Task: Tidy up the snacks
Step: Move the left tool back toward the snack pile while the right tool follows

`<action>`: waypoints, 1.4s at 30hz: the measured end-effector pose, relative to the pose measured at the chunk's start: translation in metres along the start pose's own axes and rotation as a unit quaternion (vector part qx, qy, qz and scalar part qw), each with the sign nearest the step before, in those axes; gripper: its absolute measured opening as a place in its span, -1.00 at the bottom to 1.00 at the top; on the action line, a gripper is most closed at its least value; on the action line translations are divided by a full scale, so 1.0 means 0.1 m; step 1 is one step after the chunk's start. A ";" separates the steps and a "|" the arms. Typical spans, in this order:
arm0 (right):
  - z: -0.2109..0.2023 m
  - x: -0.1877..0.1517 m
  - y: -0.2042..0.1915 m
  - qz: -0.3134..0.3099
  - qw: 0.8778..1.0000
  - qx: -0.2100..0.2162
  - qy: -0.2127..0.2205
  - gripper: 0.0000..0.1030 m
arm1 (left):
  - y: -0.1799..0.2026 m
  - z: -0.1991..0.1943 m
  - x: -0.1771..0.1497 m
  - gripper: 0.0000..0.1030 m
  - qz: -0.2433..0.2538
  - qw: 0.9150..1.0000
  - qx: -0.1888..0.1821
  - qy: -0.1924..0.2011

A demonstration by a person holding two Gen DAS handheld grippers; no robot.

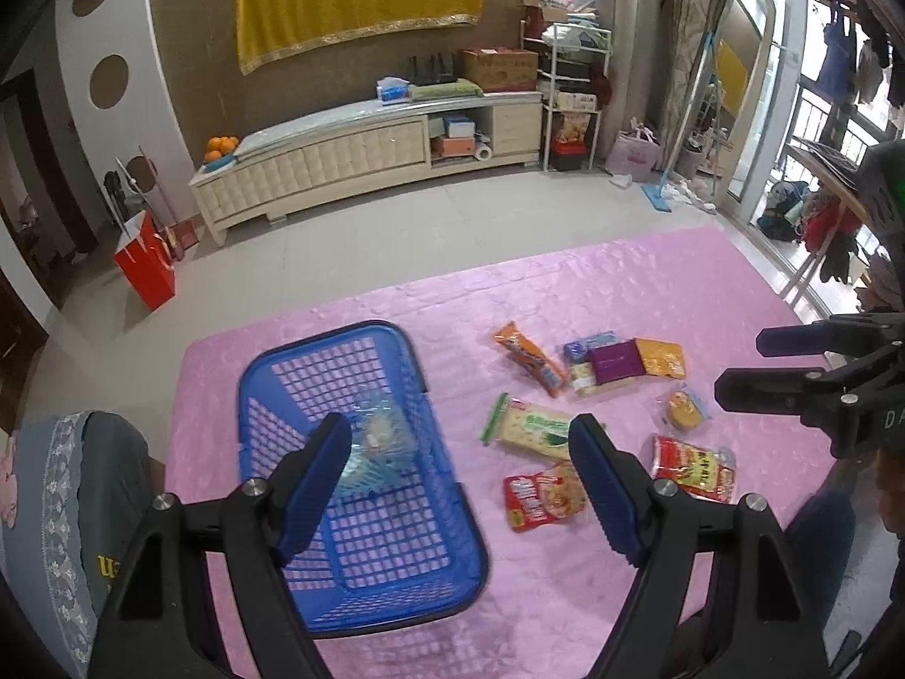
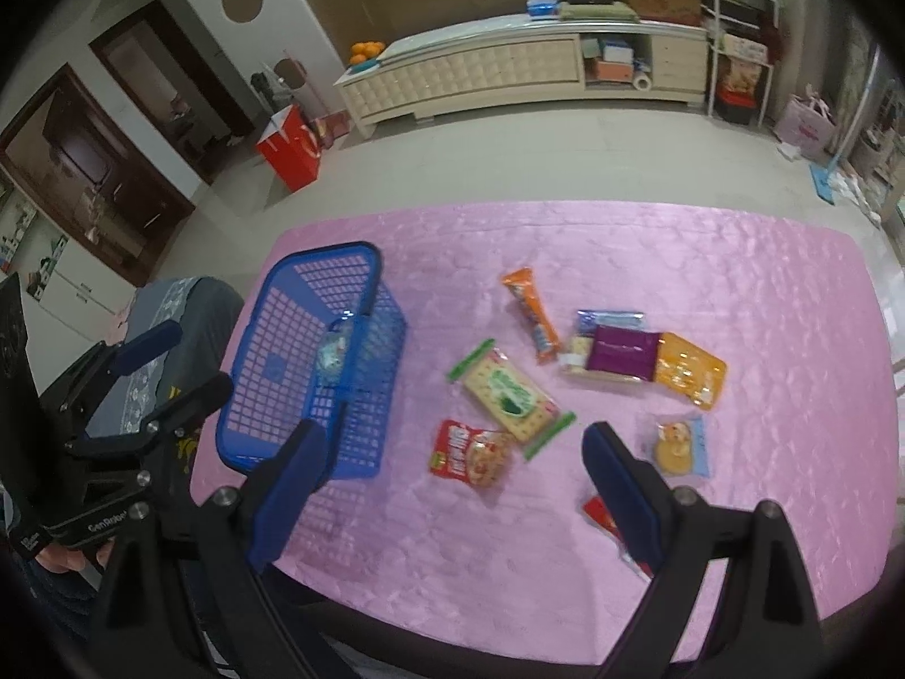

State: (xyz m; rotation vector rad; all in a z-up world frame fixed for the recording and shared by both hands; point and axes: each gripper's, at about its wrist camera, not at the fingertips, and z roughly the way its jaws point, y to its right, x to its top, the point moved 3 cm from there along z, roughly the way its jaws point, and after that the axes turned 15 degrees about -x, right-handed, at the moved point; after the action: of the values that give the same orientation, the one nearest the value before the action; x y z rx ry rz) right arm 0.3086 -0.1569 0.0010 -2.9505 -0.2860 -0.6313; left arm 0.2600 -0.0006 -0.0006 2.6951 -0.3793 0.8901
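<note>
One clear packet [image 1: 376, 441] sits in the blue basket [image 1: 317, 373]; the loose snacks [image 2: 512, 402] await on the tabletop [image 2: 735, 260], each claw [image 1: 458, 481] [image 2: 452, 486] spread, empty.

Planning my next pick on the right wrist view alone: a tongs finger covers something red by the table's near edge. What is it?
Observer: A red packet with yellow print, lying flat and whole on the cloth.
Operator: Is the basket's floor filling up? Its wall blocks my view.
Observer: No. On the floor of the basket I see just one clear packet.
Operator: What are the left tongs aimed at?
Observer: The left tongs are open and empty, pointed at the basket's right wall.
</note>
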 end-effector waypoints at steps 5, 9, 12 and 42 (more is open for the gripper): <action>0.00 -0.09 0.28 0.013 1.000 -0.005 0.000 0.83 | 0.22 0.16 0.03 0.50 0.009 1.000 -0.003 -0.011; 0.03 -0.15 0.47 0.018 1.000 -0.006 -0.003 0.83 | 0.37 0.28 0.05 0.50 0.001 1.000 0.005 -0.010; 0.07 -0.19 0.64 0.023 1.000 -0.011 -0.004 0.83 | 0.48 0.40 0.07 0.50 -0.001 1.000 -0.006 -0.017; 1.38 -0.27 1.43 0.028 0.997 -0.041 -0.053 0.83 | 0.33 2.11 -0.29 0.50 -0.200 0.971 -0.024 -0.129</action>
State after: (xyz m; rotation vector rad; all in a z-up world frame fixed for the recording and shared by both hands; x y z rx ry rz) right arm 0.3684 -0.2805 -0.1452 -3.0634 -0.1899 -0.4927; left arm 0.3398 -0.0983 -0.1752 2.7026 0.0926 0.4117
